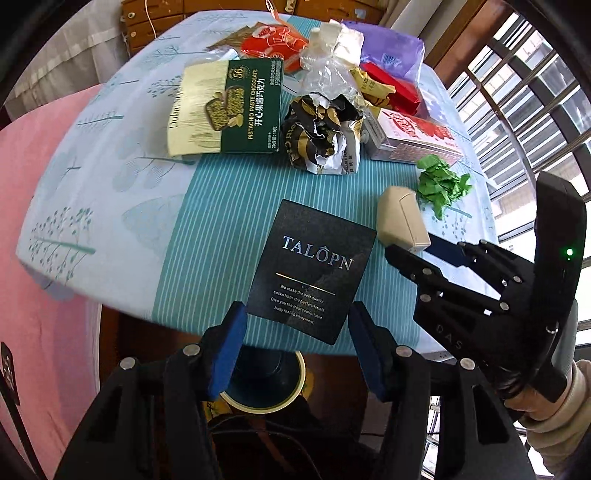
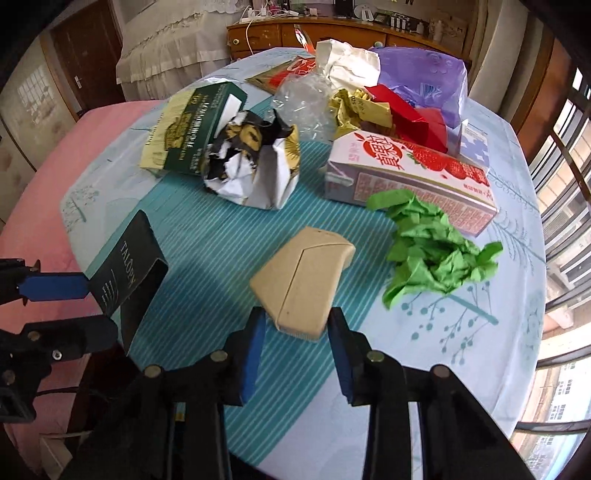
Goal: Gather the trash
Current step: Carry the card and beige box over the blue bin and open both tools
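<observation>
1. Left gripper [image 1: 295, 343], in the left wrist view, holds the black card sleeve [image 1: 312, 271] by its near edge; the blue pads stand at the sleeve's two sides, partly spread. The sleeve hangs above the near rim of the table [image 1: 221, 206]. It looks light and stiff, thin card that would bend if squeezed hard, so an edge grip suits it. Below the gripper a round container [image 1: 264, 384] shows on the floor, possibly a bin, though I cannot tell.

2. Right gripper [image 2: 295, 325], in the right wrist view, has its pads closed on the near end of the tan cardboard box [image 2: 304, 280], which lies on the striped cloth. The box seems light, rigid and matte, easy to pinch across its narrow end. Just beside it lies crumpled green paper [image 2: 436, 254], soft and springy; behind it sit a strawberry carton [image 2: 406, 177] and more wrappers.

3. Striped and leaf-printed cloth covers the round table; a wooden dresser [image 2: 332, 33] stands behind, windows to the right.
</observation>
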Demonstrator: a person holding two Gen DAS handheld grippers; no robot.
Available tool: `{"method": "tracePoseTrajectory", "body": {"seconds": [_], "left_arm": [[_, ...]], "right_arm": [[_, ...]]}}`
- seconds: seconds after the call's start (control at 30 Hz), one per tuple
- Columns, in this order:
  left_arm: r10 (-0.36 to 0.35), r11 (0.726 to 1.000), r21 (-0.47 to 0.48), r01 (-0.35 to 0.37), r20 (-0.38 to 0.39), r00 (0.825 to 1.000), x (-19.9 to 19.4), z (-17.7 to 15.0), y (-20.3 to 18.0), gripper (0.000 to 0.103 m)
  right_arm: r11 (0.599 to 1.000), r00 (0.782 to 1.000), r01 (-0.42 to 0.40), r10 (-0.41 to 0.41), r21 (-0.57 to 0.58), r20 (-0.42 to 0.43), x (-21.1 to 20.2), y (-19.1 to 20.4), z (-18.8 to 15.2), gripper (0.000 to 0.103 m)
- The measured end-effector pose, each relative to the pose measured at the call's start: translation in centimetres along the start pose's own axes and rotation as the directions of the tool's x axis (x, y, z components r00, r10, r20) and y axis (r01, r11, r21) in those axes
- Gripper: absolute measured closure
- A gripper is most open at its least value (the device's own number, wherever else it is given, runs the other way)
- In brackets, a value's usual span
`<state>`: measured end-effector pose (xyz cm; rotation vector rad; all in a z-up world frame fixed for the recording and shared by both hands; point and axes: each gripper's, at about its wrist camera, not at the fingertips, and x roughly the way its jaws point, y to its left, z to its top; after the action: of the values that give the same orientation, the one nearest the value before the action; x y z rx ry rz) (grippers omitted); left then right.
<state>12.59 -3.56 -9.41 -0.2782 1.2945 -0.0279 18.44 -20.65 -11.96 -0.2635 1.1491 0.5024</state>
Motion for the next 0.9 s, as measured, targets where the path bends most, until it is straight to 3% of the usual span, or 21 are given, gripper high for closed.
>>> {"method": "tracePoseTrajectory", "body": {"seconds": [0.33, 0.6, 0.63, 0.7, 0.9], "left_arm": [[-0.041, 0.998, 0.037, 0.041, -0.004, 0.999, -2.8, -4.2, -0.2, 0.048], [-0.073, 0.996, 0.049, 0.075, -0.041, 0.996, -3.7, -10.8, 3.1, 0.048], [-0.074, 0.996, 0.05, 0.076, -0.049, 0.996, -3.5, -11.6, 3.5, 0.048], [-0.078, 0.995, 0.048, 0.082, -0.071, 0.994, -2.7, -13.1, 4.4, 0.048], [-0.048, 0.996, 0.064, 0.06, -0.164, 0.985, 3.5, -17.0, 6.9, 0.047]], "right_arm": [[0.989, 0.997, -0.078, 0.074, 0.124, 0.037, -4.3, 1.8, -3.2, 0.072], [0.981, 0.995, -0.096, 0.092, 0.171, 0.033, -6.1, 7.2, -8.4, 0.073], [0.98, 0.995, -0.098, 0.094, 0.172, 0.031, -6.0, 7.7, -8.9, 0.075], [0.977, 0.993, -0.116, 0.116, 0.179, 0.013, -5.7, 9.4, -10.5, 0.102], [0.972, 0.991, -0.101, 0.116, 0.213, -0.061, -0.2, 12.1, -15.5, 0.103]]}}
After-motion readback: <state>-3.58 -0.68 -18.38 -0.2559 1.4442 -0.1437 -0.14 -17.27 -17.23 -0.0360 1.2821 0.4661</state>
